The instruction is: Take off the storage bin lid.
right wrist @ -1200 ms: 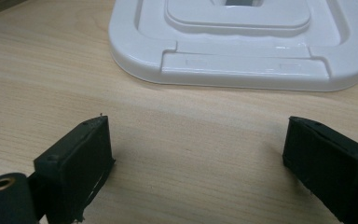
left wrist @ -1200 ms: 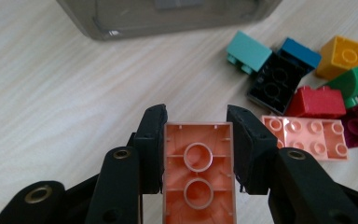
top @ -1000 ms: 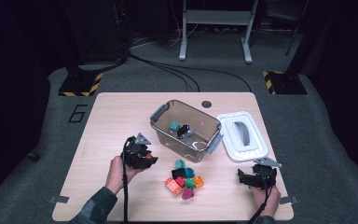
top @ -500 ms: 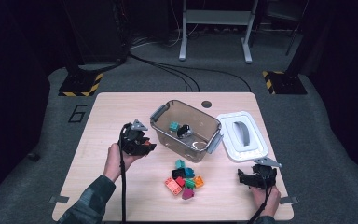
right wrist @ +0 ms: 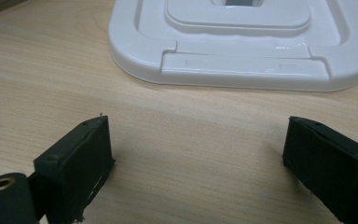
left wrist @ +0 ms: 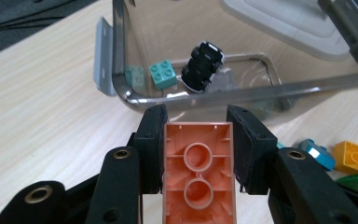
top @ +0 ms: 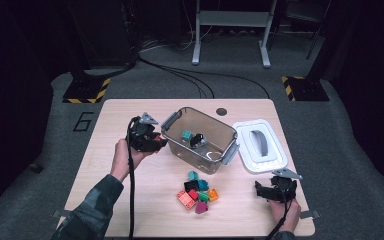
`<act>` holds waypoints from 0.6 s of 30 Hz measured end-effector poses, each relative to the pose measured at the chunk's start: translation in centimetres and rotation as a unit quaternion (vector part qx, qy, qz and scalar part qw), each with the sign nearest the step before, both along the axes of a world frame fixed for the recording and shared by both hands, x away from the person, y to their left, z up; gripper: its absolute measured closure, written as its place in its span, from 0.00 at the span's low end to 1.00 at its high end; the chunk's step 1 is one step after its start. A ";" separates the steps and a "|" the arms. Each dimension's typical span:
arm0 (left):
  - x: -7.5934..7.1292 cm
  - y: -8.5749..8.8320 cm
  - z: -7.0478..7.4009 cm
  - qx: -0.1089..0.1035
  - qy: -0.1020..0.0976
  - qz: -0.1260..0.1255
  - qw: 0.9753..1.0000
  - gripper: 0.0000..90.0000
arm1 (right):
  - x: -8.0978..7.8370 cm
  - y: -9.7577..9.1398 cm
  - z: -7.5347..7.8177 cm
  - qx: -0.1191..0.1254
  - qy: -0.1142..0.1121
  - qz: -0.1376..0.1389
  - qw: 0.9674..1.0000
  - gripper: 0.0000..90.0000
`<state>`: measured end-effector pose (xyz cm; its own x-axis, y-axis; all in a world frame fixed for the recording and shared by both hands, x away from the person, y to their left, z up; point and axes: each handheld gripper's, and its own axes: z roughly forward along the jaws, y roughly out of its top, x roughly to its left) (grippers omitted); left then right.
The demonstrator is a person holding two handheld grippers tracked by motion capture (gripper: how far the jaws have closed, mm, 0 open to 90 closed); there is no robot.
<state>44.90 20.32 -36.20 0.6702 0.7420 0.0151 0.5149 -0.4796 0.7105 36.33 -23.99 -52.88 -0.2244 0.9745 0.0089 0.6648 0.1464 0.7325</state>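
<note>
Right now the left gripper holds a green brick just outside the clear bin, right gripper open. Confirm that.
Not quite: the brick in the left gripper is salmon-orange, not green, as the left gripper view shows. It is just outside the clear bin, and the right gripper is open.

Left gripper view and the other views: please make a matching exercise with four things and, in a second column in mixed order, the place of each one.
Things:
1. salmon brick
2. teal brick
3. white lid
4. yellow brick

Places:
A. on the table beside the clear bin
B. inside the clear bin, next to a black wheel
C. between the jaws of the left gripper
D. on the table, in front of the open right gripper

Pairs: 1-C, 2-B, 3-D, 4-A
</note>
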 end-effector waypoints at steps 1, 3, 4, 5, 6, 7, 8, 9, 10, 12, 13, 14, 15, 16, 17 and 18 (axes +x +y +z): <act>0.2 -0.1 0.2 0.001 -0.002 0.000 1.000 0.66 | 0.0 0.0 0.0 0.000 0.000 0.000 1.000 0.08; 0.6 -0.3 0.7 0.003 -0.005 -0.001 1.000 0.66 | 0.0 0.0 0.0 0.000 0.000 0.000 1.000 0.08; 0.8 -0.4 0.9 0.003 -0.008 -0.001 1.000 0.66 | 0.0 0.0 0.0 0.000 0.000 0.000 1.000 0.08; 1.0 -0.6 1.0 0.004 -0.010 -0.001 1.000 0.66 | 0.0 0.0 0.0 0.000 0.000 0.000 1.000 0.08; 1.2 -0.7 1.2 0.002 -0.010 0.000 1.000 0.66 | 0.0 0.0 0.0 0.000 0.000 0.000 1.000 0.08; 1.4 -0.8 1.4 0.002 -0.013 0.000 1.000 0.66 | 0.0 0.0 0.0 0.000 0.000 0.000 1.000 0.08; 1.7 -1.0 1.6 0.003 -0.015 0.001 1.000 0.66 | 0.0 0.0 0.0 0.000 0.000 0.000 1.000 0.08; 1.9 -1.2 1.7 0.005 -0.015 0.000 1.000 0.66 | 0.0 0.0 0.0 0.000 0.000 0.000 1.000 0.08; 2.2 -1.5 1.8 0.005 -0.019 0.001 1.000 0.66 | 0.0 0.0 0.0 0.000 0.000 0.000 1.000 0.08; 2.6 -1.8 2.0 0.006 -0.019 -0.001 1.000 0.66 | 0.0 0.0 0.0 0.000 0.000 0.000 1.000 0.08; 2.8 -2.0 2.1 0.007 -0.021 -0.001 1.000 0.66 | 0.0 0.0 0.0 0.000 0.000 0.000 1.000 0.08; 3.0 -2.3 2.2 0.007 -0.025 -0.001 1.000 0.66 | 0.0 0.0 0.0 0.000 0.000 0.000 1.000 0.08; 3.1 -2.4 2.2 0.006 -0.026 -0.002 1.000 0.66 | 0.0 0.0 0.0 0.000 0.000 0.000 1.000 0.08; 3.3 -2.7 2.3 0.004 -0.028 -0.002 1.000 0.66 | 0.0 0.0 0.0 0.000 0.000 0.000 1.000 0.08; 3.5 -2.8 2.4 0.004 -0.029 -0.005 1.000 0.66 | 0.0 0.0 0.0 0.000 0.000 0.000 1.000 0.08; 3.7 -3.1 2.5 0.004 -0.032 -0.006 0.999 0.66 | 0.0 0.0 0.0 0.000 0.000 0.000 1.000 0.08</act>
